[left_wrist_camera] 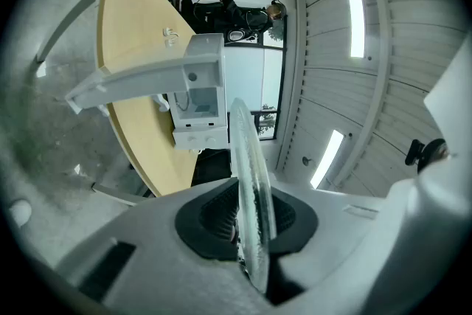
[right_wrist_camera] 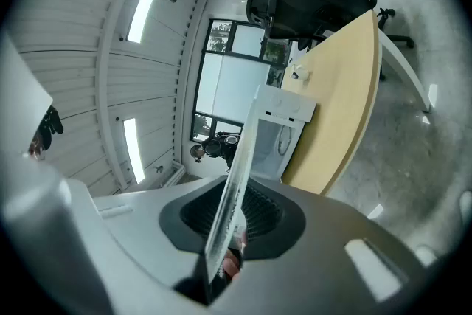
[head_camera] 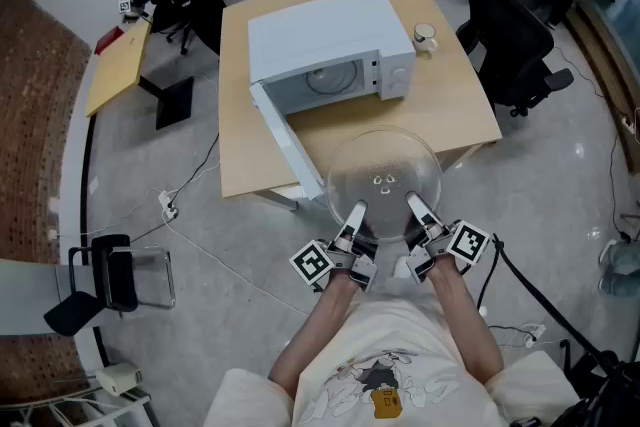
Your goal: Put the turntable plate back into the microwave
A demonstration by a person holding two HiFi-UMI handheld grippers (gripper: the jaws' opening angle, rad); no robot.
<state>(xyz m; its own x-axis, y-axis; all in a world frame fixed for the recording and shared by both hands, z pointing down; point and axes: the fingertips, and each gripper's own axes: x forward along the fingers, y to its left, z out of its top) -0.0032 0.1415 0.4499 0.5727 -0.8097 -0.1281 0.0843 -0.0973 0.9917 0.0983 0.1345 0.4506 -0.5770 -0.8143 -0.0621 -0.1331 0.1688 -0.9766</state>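
A clear glass turntable plate (head_camera: pixel 383 181) hangs level in the air in front of the table's near edge. My left gripper (head_camera: pixel 354 218) is shut on its near left rim, and my right gripper (head_camera: pixel 416 212) is shut on its near right rim. Each gripper view shows the plate (left_wrist_camera: pixel 251 181) (right_wrist_camera: pixel 230 210) edge-on between that gripper's pads. The white microwave (head_camera: pixel 330 45) stands on the wooden table (head_camera: pixel 255 150) beyond, its door (head_camera: pixel 287 143) swung open toward me and its cavity (head_camera: pixel 330 85) showing.
A small white cup (head_camera: pixel 425 37) sits on the table right of the microwave. Black office chairs (head_camera: pixel 515 45) stand to the right, a folding chair (head_camera: pixel 110 277) at lower left. Cables (head_camera: pixel 200 245) trail across the grey floor.
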